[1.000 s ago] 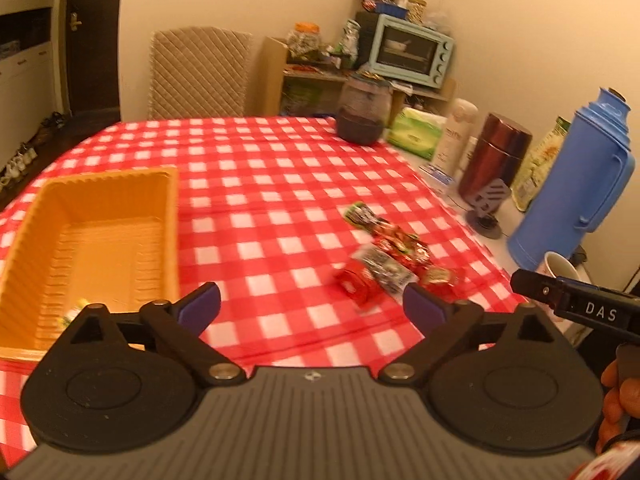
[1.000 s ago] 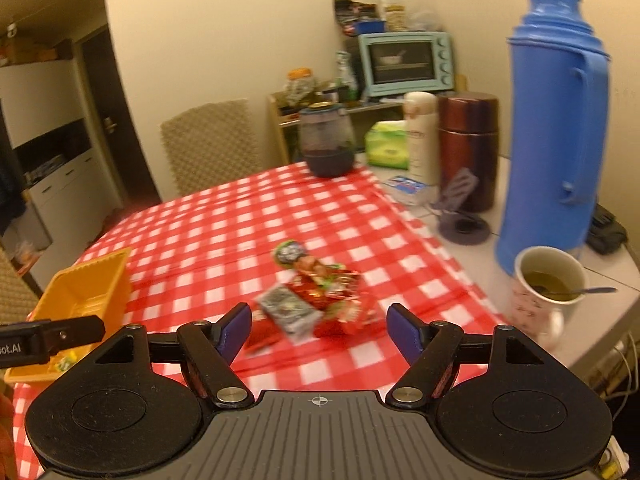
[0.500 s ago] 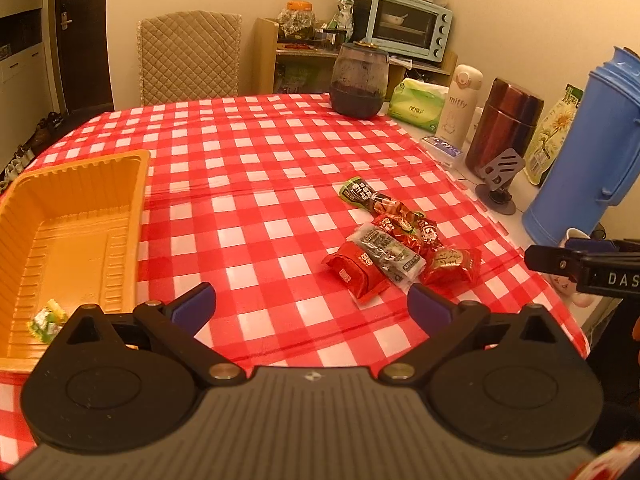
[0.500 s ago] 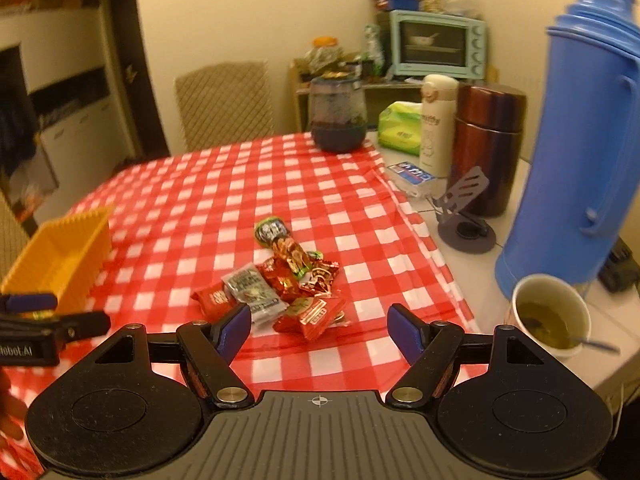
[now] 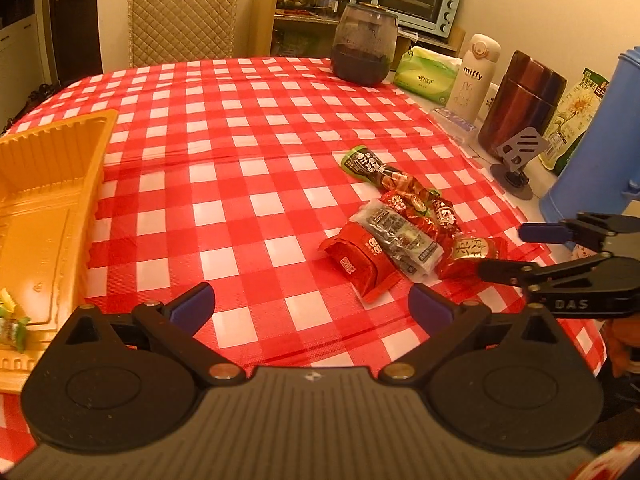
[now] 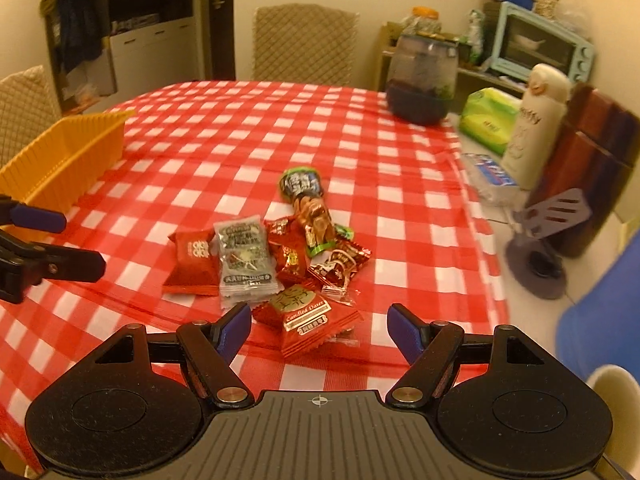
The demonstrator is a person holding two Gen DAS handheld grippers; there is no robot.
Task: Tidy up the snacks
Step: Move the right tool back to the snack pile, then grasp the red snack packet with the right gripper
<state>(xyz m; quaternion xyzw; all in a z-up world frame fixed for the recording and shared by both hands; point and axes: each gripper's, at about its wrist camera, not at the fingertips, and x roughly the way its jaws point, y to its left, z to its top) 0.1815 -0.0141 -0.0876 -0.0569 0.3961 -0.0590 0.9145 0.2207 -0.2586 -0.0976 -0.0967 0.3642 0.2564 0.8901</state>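
Observation:
A pile of snack packets [image 5: 400, 228] lies on the red checked tablecloth; it also shows in the right wrist view [image 6: 276, 264]. It holds a red packet [image 6: 192, 262], a grey packet [image 6: 244, 260], a green-topped nut pack [image 6: 306, 200] and a red candied-dates packet [image 6: 306, 316]. My right gripper [image 6: 318, 326] is open, its fingers either side of the dates packet, just above it. My left gripper [image 5: 310, 306] is open and empty above the cloth, near the pile. A yellow tray [image 5: 44, 208] at the left holds one green sweet [image 5: 10, 328].
Along the table's right edge stand a blue thermos [image 5: 600, 152], a brown flask [image 5: 520, 104], a white Miffy bottle [image 5: 474, 72], a phone stand [image 5: 518, 160], a tissue pack [image 5: 426, 74] and a dark jar [image 5: 364, 50]. A mug [image 6: 612, 380] sits near the right gripper. A chair [image 5: 182, 20] stands behind.
The right gripper has swung in and down over the snack pile, closing on the dates packet. The left gripper has moved nearer the table; its view shows the right gripper entering from the right.

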